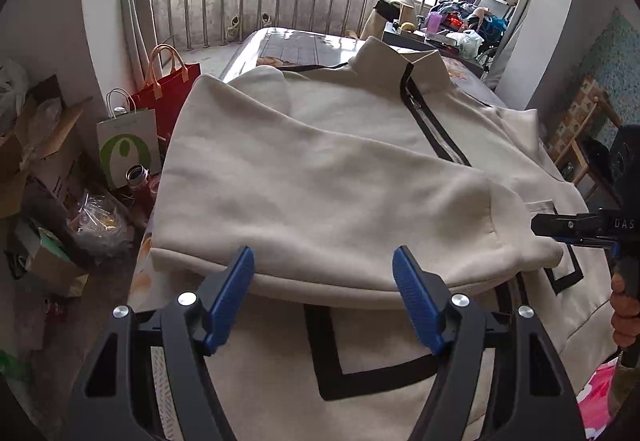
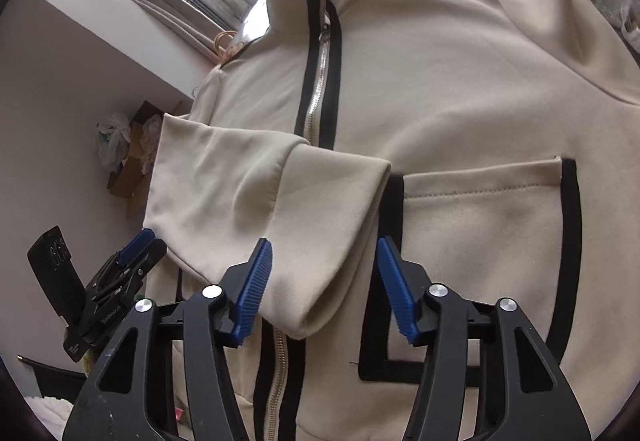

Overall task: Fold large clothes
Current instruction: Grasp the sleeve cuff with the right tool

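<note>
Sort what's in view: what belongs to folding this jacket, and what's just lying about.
For the job: beige jacket, its folded-over sleeve, left gripper, right gripper.

Lying about: red tote bag, white paper bag, metal bottle.

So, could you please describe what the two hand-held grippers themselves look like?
Both match: the left hand-held gripper and right hand-held gripper have black plastic linkage arms with silver pivot bolts and blue ribbed finger pads. White lettering marks the right one's side.

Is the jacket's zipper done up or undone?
Done up. On the beige jacket the zipper runs closed from the collar down, and reappears closed below the sleeve folded across it.
</note>
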### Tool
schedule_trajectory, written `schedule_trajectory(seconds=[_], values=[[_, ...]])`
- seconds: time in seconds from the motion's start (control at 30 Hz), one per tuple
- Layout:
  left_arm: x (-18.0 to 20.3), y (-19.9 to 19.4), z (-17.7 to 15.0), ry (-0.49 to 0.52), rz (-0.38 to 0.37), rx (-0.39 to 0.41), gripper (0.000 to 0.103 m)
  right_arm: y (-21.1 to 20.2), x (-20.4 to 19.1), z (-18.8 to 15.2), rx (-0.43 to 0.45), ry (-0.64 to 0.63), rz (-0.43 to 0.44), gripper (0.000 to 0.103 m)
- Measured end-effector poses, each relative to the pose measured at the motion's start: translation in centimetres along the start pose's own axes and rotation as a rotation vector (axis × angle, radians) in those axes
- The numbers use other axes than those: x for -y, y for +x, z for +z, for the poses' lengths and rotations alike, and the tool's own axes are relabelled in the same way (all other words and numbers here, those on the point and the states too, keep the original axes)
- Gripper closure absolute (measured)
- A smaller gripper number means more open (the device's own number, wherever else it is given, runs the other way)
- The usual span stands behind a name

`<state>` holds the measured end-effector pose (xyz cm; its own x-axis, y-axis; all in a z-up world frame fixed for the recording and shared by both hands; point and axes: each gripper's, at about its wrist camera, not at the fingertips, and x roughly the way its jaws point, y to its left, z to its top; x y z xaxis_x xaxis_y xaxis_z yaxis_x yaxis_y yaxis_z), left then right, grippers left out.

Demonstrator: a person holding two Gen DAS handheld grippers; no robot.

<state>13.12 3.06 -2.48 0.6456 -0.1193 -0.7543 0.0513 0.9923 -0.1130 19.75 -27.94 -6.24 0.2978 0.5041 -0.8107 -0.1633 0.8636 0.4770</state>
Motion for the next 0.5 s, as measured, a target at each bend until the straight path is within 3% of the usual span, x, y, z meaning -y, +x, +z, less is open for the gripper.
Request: schedule_trajectory(seconds=[0.07,0.23,0.33,0.4,0.5], values=[[0.5,0.1,-0.3,0.024,0.031,0.007,0.033,0.6,0.2,-0.4,-0.022,0.011,-0.004,0.067],[1.5,-0.1,-1.1,0.093,0.075,0.022,0.033,1.4,-0.7,-0.4,-0.027,-0.038,-0.040,0.070],[1.4,-0.1,-1.5,0.102,0.099,0.018,0.033,1.7,-1.3,-0.3,-0.038,-0.086,-0.084,0.100],[1.1,-0.1,-1.6,0.092,0.103,0.021,0.033,1.5,-2.0,0.0,-0.023,-0.122,-0.113,0.100],[0.6,-0.4,-1.6,0.073,0.099,0.026,0.033,-0.9,-3.8,1.2,0.065,-0.193,-0.143,0.101]])
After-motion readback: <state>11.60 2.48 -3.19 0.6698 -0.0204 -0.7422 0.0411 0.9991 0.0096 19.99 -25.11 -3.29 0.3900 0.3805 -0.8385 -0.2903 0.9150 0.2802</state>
